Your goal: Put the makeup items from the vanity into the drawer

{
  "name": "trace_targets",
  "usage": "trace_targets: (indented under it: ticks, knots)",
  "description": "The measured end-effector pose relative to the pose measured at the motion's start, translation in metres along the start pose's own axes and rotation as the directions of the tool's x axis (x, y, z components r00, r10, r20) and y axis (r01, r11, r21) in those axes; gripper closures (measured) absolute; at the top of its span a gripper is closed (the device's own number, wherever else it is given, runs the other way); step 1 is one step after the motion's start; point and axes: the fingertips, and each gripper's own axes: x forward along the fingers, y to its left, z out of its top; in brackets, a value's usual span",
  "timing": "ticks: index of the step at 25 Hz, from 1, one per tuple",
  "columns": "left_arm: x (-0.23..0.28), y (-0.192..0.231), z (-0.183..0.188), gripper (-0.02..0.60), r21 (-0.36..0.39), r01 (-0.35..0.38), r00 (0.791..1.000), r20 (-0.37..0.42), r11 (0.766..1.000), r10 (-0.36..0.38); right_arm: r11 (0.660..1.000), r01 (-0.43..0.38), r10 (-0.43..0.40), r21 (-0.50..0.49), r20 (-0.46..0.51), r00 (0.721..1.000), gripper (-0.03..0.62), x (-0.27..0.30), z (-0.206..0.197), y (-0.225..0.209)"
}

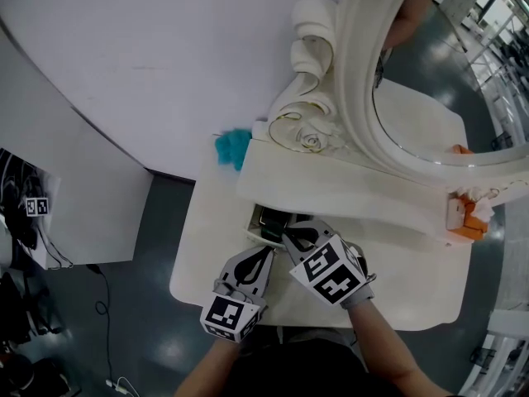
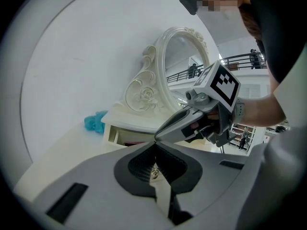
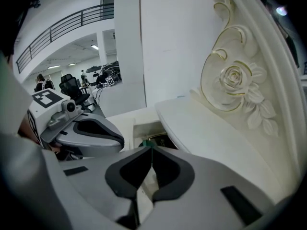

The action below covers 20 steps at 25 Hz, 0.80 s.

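The cream vanity [image 1: 331, 190] has its small drawer [image 1: 263, 220] pulled open at the left end, with a dark item [image 1: 273, 222] inside. My right gripper [image 1: 288, 236] hovers over the drawer's front with its jaws shut. In the right gripper view its tips [image 3: 149, 146] meet just before the drawer [image 3: 144, 128]. A tiny green bit shows at the tips; I cannot tell if it is pinched. My left gripper [image 1: 266, 252] sits beside it, just short of the drawer, jaws shut [image 2: 154, 145] with nothing held.
A fluffy teal thing [image 1: 234, 147] lies on the tabletop left of the vanity shelf. Orange and white items [image 1: 468, 215] stand at the shelf's right end. The oval mirror [image 1: 388, 98] with rose carving [image 1: 312, 139] rises behind. The table edge [image 1: 186, 288] is near my left gripper.
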Motion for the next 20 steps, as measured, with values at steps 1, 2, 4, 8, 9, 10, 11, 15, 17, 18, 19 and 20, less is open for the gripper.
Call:
trace_targets:
  ticks: [1, 2, 4, 8, 9, 10, 11, 15, 17, 18, 19, 20]
  knots:
    - [0.000, -0.002, 0.000, 0.568, 0.002, 0.002, 1.000, 0.001, 1.000, -0.002, 1.000, 0.001, -0.001, 0.002, 0.005, 1.000, 0.568, -0.003, -0.001, 0.001]
    - [0.000, -0.004, 0.000, 0.568, 0.004, 0.005, 1.000, 0.002, 1.000, -0.005, 1.000, 0.001, -0.001, 0.004, 0.009, 1.000, 0.571, -0.005, -0.003, 0.002]
    - [0.000, -0.008, 0.000, 0.569, 0.006, 0.012, 1.000, 0.004, 1.000, -0.012, 1.000, 0.005, -0.005, 0.008, 0.014, 1.000, 0.572, -0.011, -0.007, 0.004]
    - [0.001, -0.023, 0.000, 0.568, 0.018, 0.037, 0.999, 0.008, 0.999, -0.037, 0.999, 0.023, -0.024, 0.023, 0.038, 0.999, 0.572, -0.025, -0.014, 0.008]
    - [0.001, -0.026, 0.000, 0.568, 0.022, 0.043, 0.999, 0.009, 0.999, -0.044, 0.999, 0.026, -0.027, 0.031, 0.044, 0.999, 0.572, -0.030, -0.016, 0.009]
    - [0.001, -0.030, 0.000, 0.568, 0.026, 0.050, 0.999, 0.010, 0.998, -0.050, 0.999, 0.028, -0.030, 0.042, 0.048, 0.998, 0.572, -0.033, -0.018, 0.010]
    - [0.002, -0.033, 0.000, 0.569, 0.030, 0.056, 0.998, 0.011, 0.998, -0.056, 0.998, 0.030, -0.033, 0.051, 0.053, 0.998, 0.572, -0.037, -0.020, 0.011]
    - [0.002, -0.043, 0.002, 0.568, 0.044, 0.075, 0.997, 0.019, 0.996, -0.076, 0.997, 0.034, -0.040, 0.076, 0.082, 0.996, 0.572, -0.053, -0.024, 0.015]
    - [0.002, -0.048, 0.006, 0.569, 0.055, 0.083, 0.996, 0.024, 0.995, -0.084, 0.996, 0.036, -0.045, 0.084, 0.096, 0.994, 0.572, -0.061, -0.026, 0.017]
    - [0.002, -0.050, 0.007, 0.568, 0.062, 0.086, 0.996, 0.027, 0.994, -0.088, 0.995, 0.038, -0.047, 0.088, 0.103, 0.994, 0.572, -0.064, -0.027, 0.017]
    - [0.002, -0.052, 0.009, 0.568, 0.068, 0.089, 0.995, 0.028, 0.994, -0.091, 0.995, 0.040, -0.050, 0.091, 0.109, 0.993, 0.572, -0.067, -0.028, 0.018]
    - [0.001, -0.054, 0.010, 0.568, 0.073, 0.092, 0.995, 0.030, 0.993, -0.094, 0.995, 0.039, -0.050, 0.095, 0.115, 0.992, 0.572, -0.071, -0.028, 0.019]
